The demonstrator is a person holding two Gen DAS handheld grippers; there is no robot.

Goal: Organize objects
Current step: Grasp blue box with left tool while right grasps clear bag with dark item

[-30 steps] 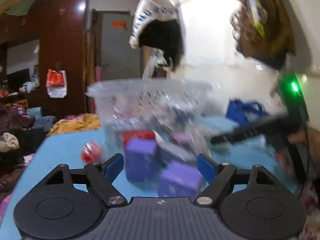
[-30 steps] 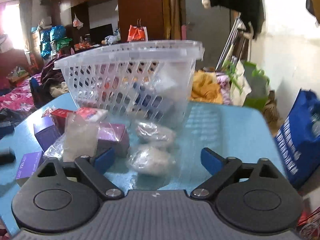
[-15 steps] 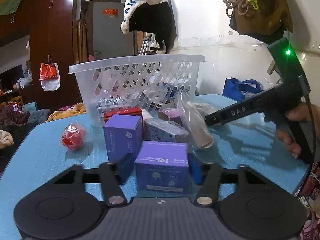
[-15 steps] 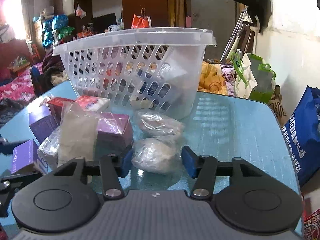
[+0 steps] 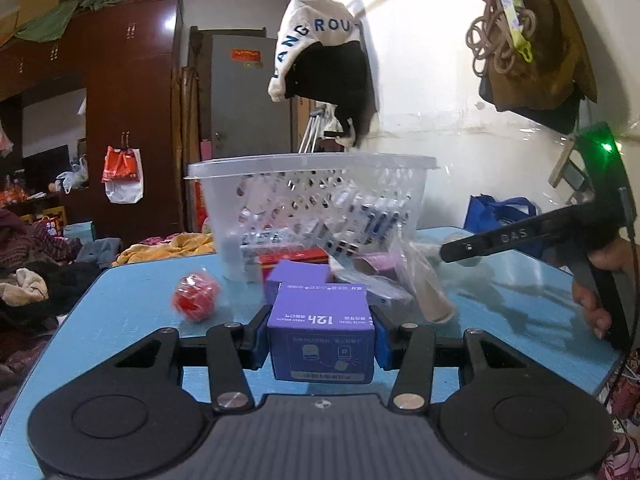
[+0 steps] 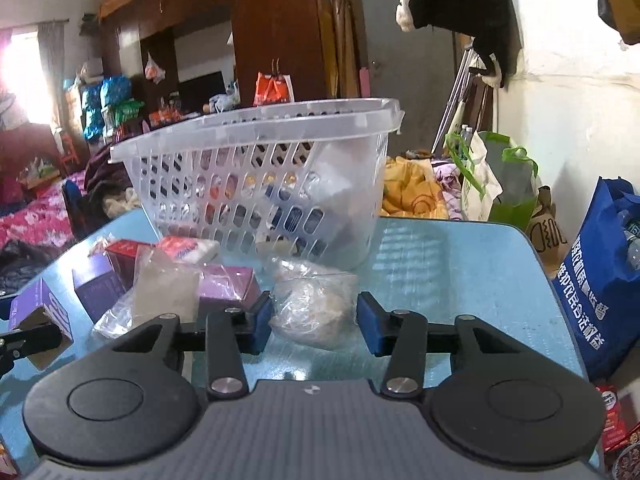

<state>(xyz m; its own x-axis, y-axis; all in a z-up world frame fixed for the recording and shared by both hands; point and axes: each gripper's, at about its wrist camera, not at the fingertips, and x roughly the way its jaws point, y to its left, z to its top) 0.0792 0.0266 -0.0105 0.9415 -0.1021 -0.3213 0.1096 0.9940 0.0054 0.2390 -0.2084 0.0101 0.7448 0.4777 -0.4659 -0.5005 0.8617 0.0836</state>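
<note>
My left gripper is shut on a purple box marked 12h and holds it just above the blue table. The same box shows at the left edge of the right wrist view. My right gripper is closed around a clear plastic bag of pale stuff lying on the table; the left pad touches it, the right pad shows a small gap. A clear slotted basket stands behind the pile, also in the right wrist view.
Loose items lie before the basket: a red wrapped ball, a second purple box, a red box, a mauve box, a tall clear bag. A blue shopping bag stands right of the table.
My left gripper closed on the purple box and lifted it slightly. My right gripper narrowed around the clear bag and moved closer to the basket.
</note>
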